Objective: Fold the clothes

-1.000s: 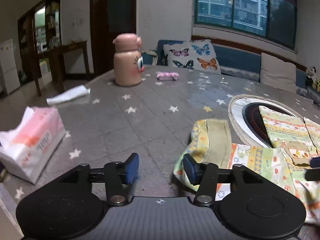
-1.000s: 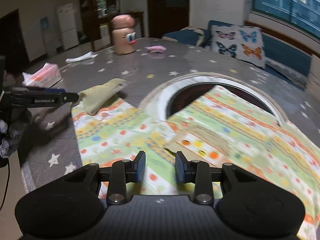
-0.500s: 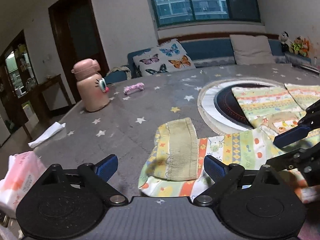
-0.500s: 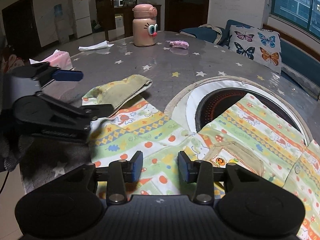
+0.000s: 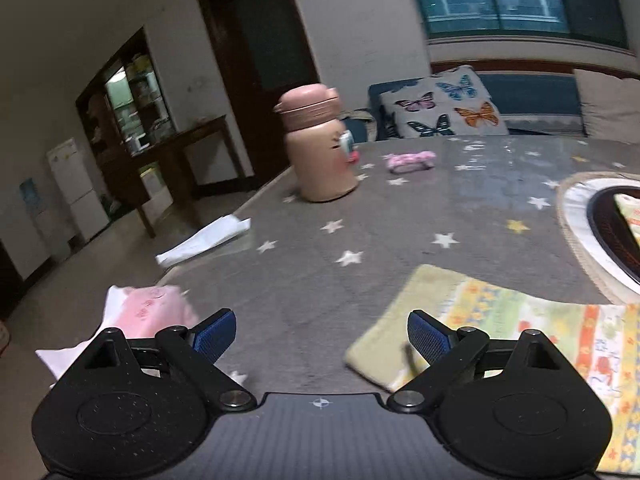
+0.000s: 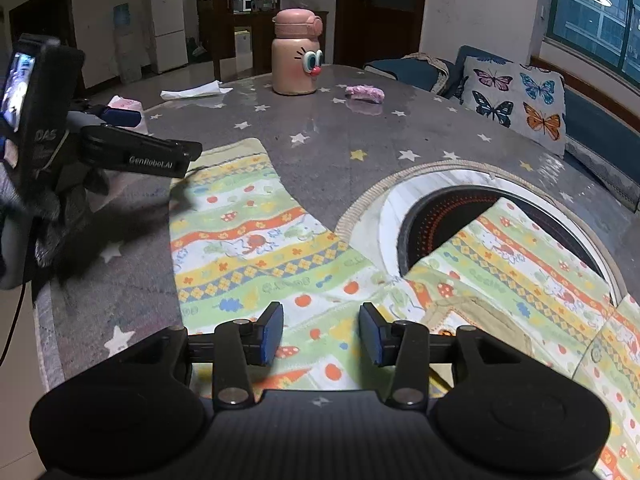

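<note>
Soft striped print garment (image 6: 256, 248) flat on star-patterned grey tablecloth (image 6: 340, 136)

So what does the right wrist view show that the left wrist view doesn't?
Only the right wrist view shows the left gripper from outside, open over the garment's cuff, the bottle's cartoon face, and the garment's far half lying across the round cooktop. Only the left wrist view shows the left fingers spread wide, with the cuff ahead of the right one. Both show the bottle, pink hair tie, tissue pack, white paper and butterfly cushion.
</note>
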Motion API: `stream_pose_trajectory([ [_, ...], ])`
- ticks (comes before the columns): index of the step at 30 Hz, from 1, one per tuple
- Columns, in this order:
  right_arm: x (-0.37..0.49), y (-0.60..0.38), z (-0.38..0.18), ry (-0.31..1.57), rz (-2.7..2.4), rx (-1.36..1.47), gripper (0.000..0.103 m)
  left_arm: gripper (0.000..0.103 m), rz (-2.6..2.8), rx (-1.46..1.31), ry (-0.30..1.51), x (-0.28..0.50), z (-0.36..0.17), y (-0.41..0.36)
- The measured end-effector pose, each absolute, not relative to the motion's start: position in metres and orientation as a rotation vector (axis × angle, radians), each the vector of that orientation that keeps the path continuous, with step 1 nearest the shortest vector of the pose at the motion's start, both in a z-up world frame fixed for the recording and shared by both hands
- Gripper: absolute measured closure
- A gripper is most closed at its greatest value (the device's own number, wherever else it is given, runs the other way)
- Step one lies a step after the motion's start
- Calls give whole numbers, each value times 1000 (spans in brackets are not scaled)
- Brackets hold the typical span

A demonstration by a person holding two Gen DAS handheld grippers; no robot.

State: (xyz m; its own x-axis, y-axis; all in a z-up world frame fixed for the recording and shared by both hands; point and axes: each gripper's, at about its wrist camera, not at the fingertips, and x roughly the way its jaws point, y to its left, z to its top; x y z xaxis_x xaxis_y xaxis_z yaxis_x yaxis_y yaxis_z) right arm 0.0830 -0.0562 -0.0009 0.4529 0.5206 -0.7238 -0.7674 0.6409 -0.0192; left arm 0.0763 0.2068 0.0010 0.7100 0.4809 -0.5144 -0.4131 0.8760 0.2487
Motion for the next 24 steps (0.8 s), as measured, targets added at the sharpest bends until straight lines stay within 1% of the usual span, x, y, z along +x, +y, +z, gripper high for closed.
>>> stream_pose_trajectory([
  [4, 79, -51, 1, 739, 841, -370, 61, 8, 413, 126, 598, 70, 2, 193],
  [10, 63, -40, -6, 755, 907, -400, 61, 8, 348, 180, 624, 85, -12, 172],
  [17, 31, -34, -4, 730, 1018, -452, 61, 7, 389, 195, 633, 96, -17, 179],
  [20, 36, -35, 5, 701, 1008, -429, 61, 7, 404, 191, 634, 94, -18, 185],
  [24, 65, -32, 2, 728, 915, -378, 61, 7, 418, 187, 635, 91, -18, 191],
])
